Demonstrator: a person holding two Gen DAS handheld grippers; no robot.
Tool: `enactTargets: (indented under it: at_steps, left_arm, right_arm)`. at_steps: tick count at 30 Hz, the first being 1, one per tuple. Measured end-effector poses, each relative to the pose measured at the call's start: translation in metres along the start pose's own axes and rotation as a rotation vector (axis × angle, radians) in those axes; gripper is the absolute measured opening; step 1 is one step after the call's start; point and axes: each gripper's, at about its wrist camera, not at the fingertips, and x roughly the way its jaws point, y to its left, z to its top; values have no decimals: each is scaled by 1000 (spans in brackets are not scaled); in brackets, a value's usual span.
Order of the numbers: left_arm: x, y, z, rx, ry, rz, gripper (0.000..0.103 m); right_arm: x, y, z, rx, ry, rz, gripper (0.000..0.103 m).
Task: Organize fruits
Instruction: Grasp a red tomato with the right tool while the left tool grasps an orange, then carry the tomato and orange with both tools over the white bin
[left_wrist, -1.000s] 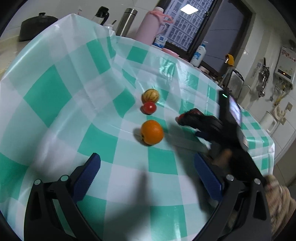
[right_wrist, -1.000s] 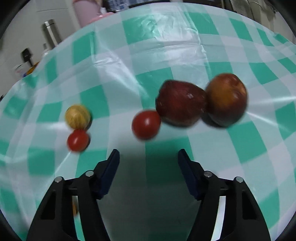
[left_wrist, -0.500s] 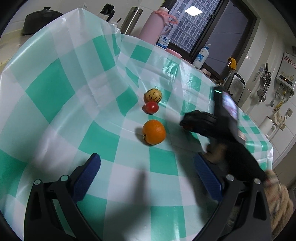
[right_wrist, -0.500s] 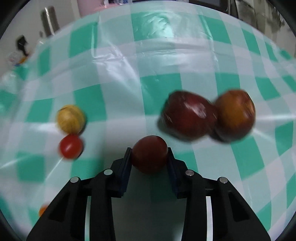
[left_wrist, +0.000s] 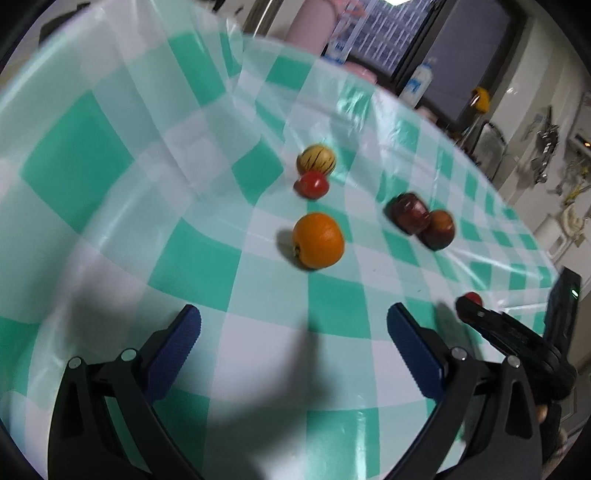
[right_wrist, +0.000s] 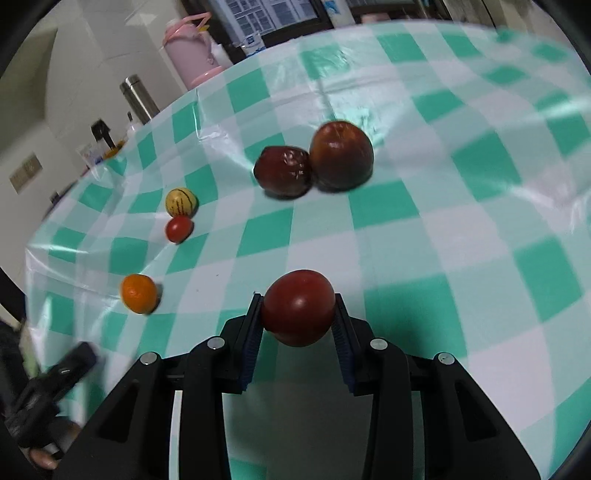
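My right gripper (right_wrist: 298, 317) is shut on a red tomato (right_wrist: 297, 312) and holds it above the checked tablecloth. In the left wrist view the right gripper (left_wrist: 471, 304) shows at the right with the tomato (left_wrist: 472, 296) at its tip. My left gripper (left_wrist: 293, 332) is open and empty, hovering short of an orange (left_wrist: 317, 240). A second small tomato (left_wrist: 311, 185) lies against a striped yellow fruit (left_wrist: 316, 160). Two dark red fruits (left_wrist: 408, 213) (left_wrist: 438, 229) touch each other. The right wrist view shows the orange (right_wrist: 139, 293), small tomato (right_wrist: 179, 229), striped fruit (right_wrist: 181, 201) and dark fruits (right_wrist: 284, 175) (right_wrist: 341, 155).
A green and white checked tablecloth (left_wrist: 184, 258) covers the table. A pink jug (right_wrist: 192, 55), a steel flask (right_wrist: 139, 98) and bottles stand along the far edge. Kitchen fittings and a dark window lie beyond the table.
My right gripper closed on the tomato, lifted it and drew back from the two dark fruits toward the table's near side. My left gripper stayed open and shifted slightly.
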Motion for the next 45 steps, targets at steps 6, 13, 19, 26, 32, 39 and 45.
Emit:
enactTargets:
  at_steps: [6,13,19,26,32,39,45]
  left_arm:
    - [38,-19,20,56,69,89,101]
    - [83,-41,49,149,102,190,84]
    - [76,-51,37,215,73,184,43]
    - [54,-39,29,146,23,92,43]
    - [33,-51,18,184,-15,114,43]
    - [0,-62,-5,213,-51,112,43]
    - [-13,-63,-18,208,-44,90,43]
  right_arm:
    - [-3,-2,-1,17,-6,33,37]
    - [-5,-3,-2,23,-14,58,37]
    - [-5,-3,-2,21,-12,69,37]
    - [-4,-2,-2,17,-4,70,37]
    - [-3,-2,-2,17,-3,69,37]
    - [-6,-4,-2,26,-15,65,37]
    - [-7,-4,-2,30,-21,61,37]
